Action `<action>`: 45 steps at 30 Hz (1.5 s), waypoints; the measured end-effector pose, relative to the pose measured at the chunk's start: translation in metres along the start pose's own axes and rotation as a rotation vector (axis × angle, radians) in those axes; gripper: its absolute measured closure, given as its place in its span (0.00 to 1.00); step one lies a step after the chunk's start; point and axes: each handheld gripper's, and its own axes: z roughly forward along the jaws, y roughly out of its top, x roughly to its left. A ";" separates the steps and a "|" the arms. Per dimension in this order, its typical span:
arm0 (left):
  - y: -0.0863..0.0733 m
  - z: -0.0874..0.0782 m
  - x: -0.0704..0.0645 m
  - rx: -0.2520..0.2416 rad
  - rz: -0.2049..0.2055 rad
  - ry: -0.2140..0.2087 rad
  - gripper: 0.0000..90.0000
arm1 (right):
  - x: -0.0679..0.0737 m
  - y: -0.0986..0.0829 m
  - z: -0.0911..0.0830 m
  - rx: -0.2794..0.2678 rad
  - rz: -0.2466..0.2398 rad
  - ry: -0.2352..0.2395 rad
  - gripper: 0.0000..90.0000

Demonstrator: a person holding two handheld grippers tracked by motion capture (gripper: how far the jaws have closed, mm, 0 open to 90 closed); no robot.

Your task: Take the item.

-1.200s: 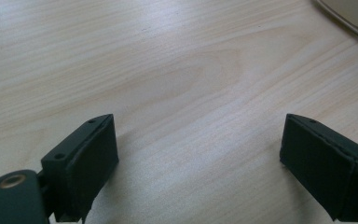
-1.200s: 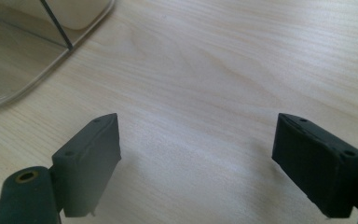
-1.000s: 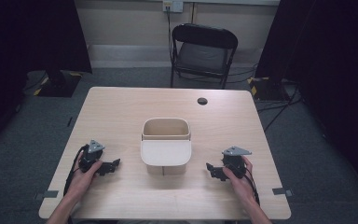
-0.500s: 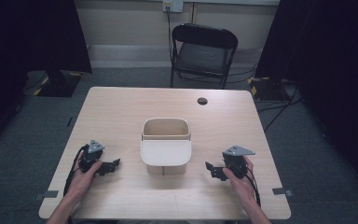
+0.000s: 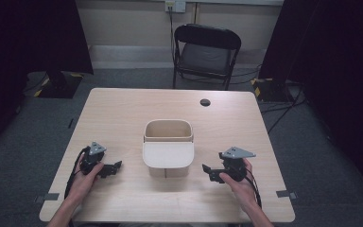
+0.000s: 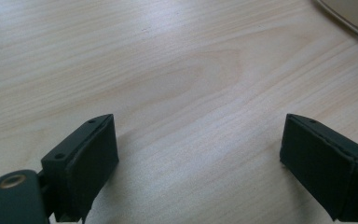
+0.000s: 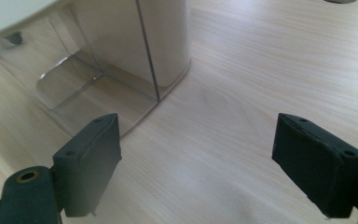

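High view: a cream bin [image 5: 168, 150] is seen standing upright at the middle of the table [image 5: 123, 109], between the left gripper [image 5: 112, 169] and the right gripper [image 5: 210, 171], both resting near the front edge and pointing inward at it. The right gripper is judged slightly nearer. From it, the bin lies to the left and a little farther back; in the right gripper view its base [image 7: 135, 42] appears just beyond the left jaw. Both pairs of jaws are spread wide, and nothing is held. No brand, label or writing can be read anywhere.
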 end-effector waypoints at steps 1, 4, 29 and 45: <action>0.000 0.000 0.000 0.000 0.000 0.000 0.12 | 0.001 0.000 0.000 -0.004 -0.006 0.003 0.17; 0.000 0.000 0.000 -0.001 0.000 0.001 0.12 | 0.005 0.002 -0.001 -0.010 -0.013 0.023 0.17; 0.000 0.000 0.000 -0.002 -0.001 0.006 0.11 | 0.036 0.017 0.001 -0.032 -0.051 0.111 0.17; 0.000 0.001 -0.001 -0.001 -0.001 0.006 0.11 | 0.050 0.031 0.022 -0.013 -0.099 0.137 0.17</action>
